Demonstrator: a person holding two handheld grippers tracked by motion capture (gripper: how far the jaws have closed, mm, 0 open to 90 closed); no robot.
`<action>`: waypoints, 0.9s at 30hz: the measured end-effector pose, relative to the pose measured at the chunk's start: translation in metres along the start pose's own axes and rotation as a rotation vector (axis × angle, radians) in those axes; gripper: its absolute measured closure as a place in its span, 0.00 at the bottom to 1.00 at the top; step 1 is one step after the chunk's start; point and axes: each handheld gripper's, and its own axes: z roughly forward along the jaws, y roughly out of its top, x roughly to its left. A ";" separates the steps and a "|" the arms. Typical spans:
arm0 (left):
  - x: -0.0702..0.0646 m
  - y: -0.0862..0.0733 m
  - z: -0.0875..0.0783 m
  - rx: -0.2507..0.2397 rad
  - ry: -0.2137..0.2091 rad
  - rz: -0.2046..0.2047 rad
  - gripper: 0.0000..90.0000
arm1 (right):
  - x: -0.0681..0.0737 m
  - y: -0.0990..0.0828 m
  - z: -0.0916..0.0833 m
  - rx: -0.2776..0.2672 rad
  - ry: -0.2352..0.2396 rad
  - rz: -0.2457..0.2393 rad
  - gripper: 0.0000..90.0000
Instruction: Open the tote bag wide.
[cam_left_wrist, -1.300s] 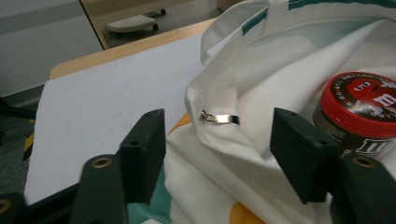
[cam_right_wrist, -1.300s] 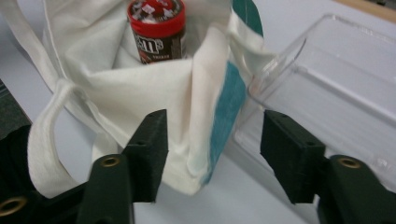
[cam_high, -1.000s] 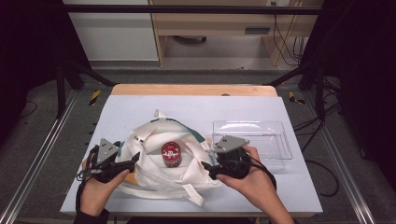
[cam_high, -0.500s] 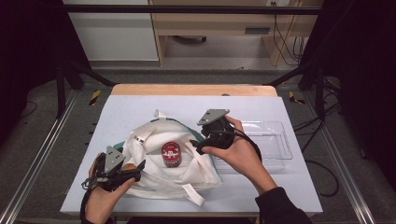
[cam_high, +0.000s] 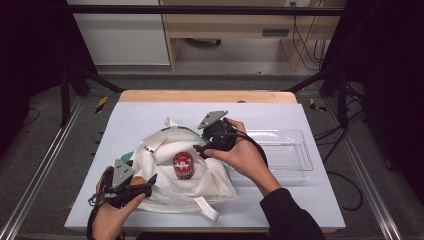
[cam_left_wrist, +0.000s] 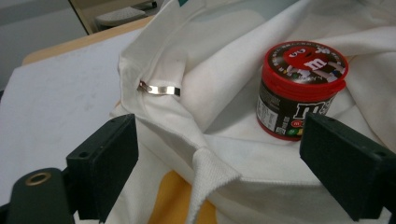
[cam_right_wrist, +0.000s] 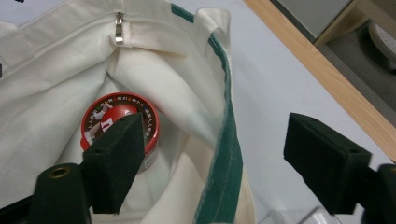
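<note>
Candy tub (cam_high: 183, 164) stands upright on your white bag (cam_high: 165, 150); your left tool (cam_high: 145, 184) and right tool (cam_high: 201, 150) gape wide, gripping nothing, right just narrowing.

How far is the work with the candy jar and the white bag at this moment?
Done: the candy jar stands upright on the white bag. In hand: both jaws are open and hold nothing; the left gripper is at the bag's near edge, the right gripper over its far side. Left: gripping the bag; the clear bin holds nothing.

candy tub (cam_right_wrist: 119, 123) half behind the right tongs' near pad
</note>
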 end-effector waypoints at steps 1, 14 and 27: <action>0.001 -0.002 0.000 0.009 -0.003 -0.001 0.15 | 0.001 0.003 0.008 0.010 0.014 -0.019 0.27; 0.000 -0.021 0.004 0.073 -0.027 -0.012 0.18 | 0.000 0.005 0.050 0.123 0.007 -0.100 0.52; -0.002 -0.026 0.008 0.101 -0.073 -0.004 0.59 | 0.004 -0.004 0.066 0.216 0.001 -0.180 0.76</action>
